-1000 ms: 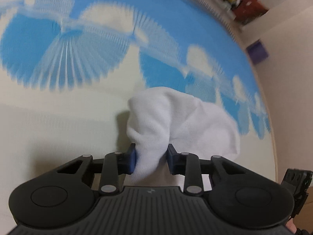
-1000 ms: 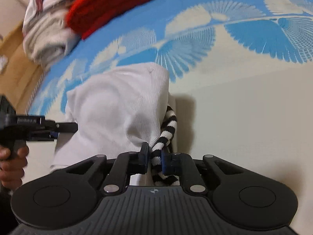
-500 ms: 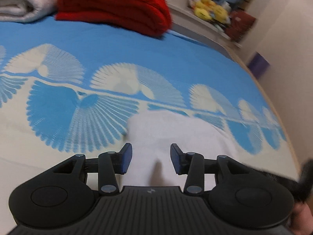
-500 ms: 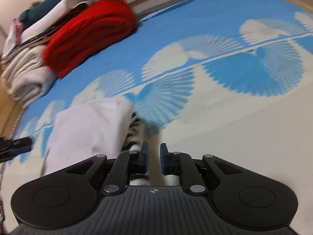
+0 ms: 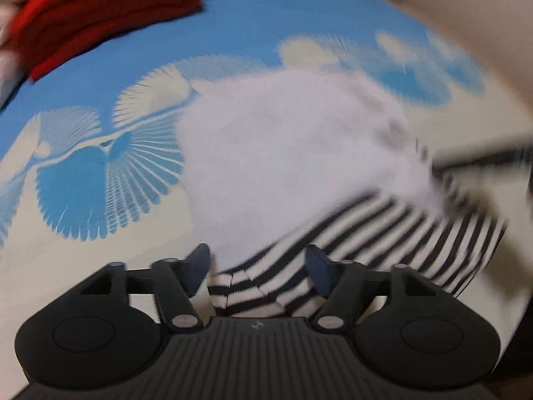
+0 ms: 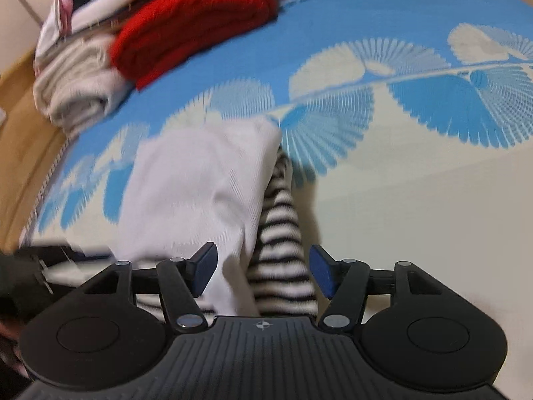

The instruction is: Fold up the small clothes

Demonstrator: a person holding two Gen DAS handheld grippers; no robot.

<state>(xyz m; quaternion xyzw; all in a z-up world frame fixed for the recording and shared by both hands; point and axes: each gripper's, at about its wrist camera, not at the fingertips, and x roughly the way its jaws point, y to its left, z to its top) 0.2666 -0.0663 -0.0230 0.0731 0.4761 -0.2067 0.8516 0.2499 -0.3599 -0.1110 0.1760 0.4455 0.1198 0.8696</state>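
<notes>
A small garment lies on the blue-and-cream patterned cover (image 5: 83, 183): a white part (image 5: 283, 153) folded over a black-and-white striped part (image 5: 383, 233). My left gripper (image 5: 258, 268) is open, its jaws spread either side of the striped edge. In the right wrist view the white part (image 6: 196, 193) lies left of the striped part (image 6: 283, 253). My right gripper (image 6: 263, 271) is open, jaws spread wide over both parts. Both views are blurred by motion.
A folded red knit (image 6: 196, 30) and a rolled cream towel (image 6: 73, 90) lie at the far edge of the cover, with more folded clothes behind. The red knit also shows in the left wrist view (image 5: 100, 13). The wooden floor (image 6: 20, 133) shows at left.
Both grippers let go of the garment and opened wide. The white part now lies flat over the striped part. Both grippers have drawn back toward the garment's near edge.
</notes>
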